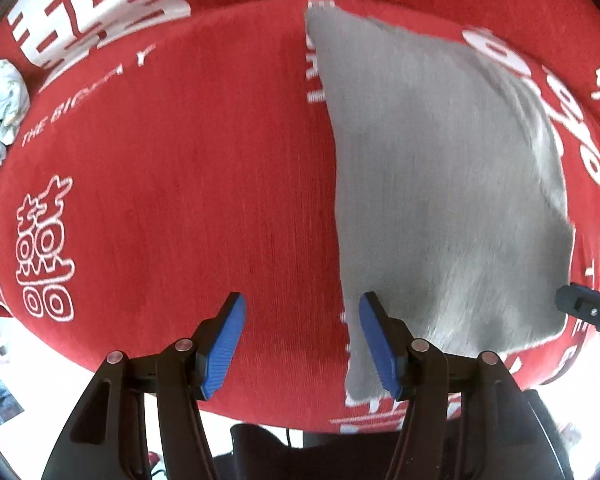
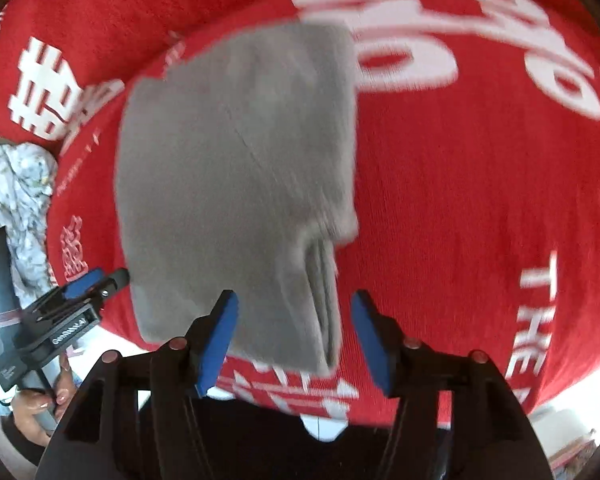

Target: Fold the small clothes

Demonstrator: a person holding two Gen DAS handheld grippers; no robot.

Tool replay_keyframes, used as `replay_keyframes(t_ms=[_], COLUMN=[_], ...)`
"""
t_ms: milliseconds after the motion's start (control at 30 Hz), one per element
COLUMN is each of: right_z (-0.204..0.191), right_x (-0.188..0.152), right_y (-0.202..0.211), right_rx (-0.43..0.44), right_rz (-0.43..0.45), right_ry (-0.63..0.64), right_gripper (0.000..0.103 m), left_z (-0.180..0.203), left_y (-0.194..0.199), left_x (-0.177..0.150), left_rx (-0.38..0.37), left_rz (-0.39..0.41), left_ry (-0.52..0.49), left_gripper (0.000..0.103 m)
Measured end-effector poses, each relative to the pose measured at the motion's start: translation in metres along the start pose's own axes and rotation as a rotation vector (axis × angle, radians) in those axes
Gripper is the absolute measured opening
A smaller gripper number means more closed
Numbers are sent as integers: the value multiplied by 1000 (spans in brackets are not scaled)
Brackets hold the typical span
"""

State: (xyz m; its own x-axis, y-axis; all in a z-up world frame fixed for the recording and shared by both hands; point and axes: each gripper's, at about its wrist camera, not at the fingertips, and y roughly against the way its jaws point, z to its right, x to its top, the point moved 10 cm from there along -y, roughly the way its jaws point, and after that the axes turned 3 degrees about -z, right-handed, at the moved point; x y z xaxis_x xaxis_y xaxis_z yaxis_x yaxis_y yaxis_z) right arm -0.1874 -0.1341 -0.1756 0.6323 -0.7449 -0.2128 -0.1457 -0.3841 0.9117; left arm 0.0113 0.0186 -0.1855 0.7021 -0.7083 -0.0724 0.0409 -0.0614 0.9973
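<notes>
Left wrist view: my left tool (image 1: pixel 300 344) stands spread, empty, at the near left edge of the folded grey garment (image 1: pixel 440 184) lying on the red cloth (image 1: pixel 180 184).

Right wrist view: my right tool (image 2: pixel 294 336) stands spread over the garment's near edge, pads clear.

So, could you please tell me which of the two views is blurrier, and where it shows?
Right wrist view: heavy motion smear across the grey garment and the red cloth's white lettering. Left wrist view: mostly crisp, only the garment's right edge streaks. Both bulge with fisheye distortion.
</notes>
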Motion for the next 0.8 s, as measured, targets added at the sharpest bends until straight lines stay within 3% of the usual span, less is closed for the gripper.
replay_keyframes(t_ms=[67, 100, 133, 333, 800], right_z=[8, 11, 15, 14, 2], right_x=[-9, -11, -12, -9, -6], right_y=[-12, -17, -18, -29, -34], right_rx=[16, 4, -9, -66, -100], right_rz=[-38, -43, -38, -55, -99], right_ry=[-53, -70, -79, -15, -43], right_gripper=[27, 18, 15, 15, 22], left_z=[0, 0, -1, -8, -6], left_y=[-7, -12, -16, -32, -7], left_x=[-6, -8, -10, -20, -19], left_rx=[6, 19, 30, 55, 34], left_rz=[-11, -20, -29, -92, -66], left_ry=[-1, -5, -7, 19, 16], left_gripper=[61, 61, 61, 61, 61])
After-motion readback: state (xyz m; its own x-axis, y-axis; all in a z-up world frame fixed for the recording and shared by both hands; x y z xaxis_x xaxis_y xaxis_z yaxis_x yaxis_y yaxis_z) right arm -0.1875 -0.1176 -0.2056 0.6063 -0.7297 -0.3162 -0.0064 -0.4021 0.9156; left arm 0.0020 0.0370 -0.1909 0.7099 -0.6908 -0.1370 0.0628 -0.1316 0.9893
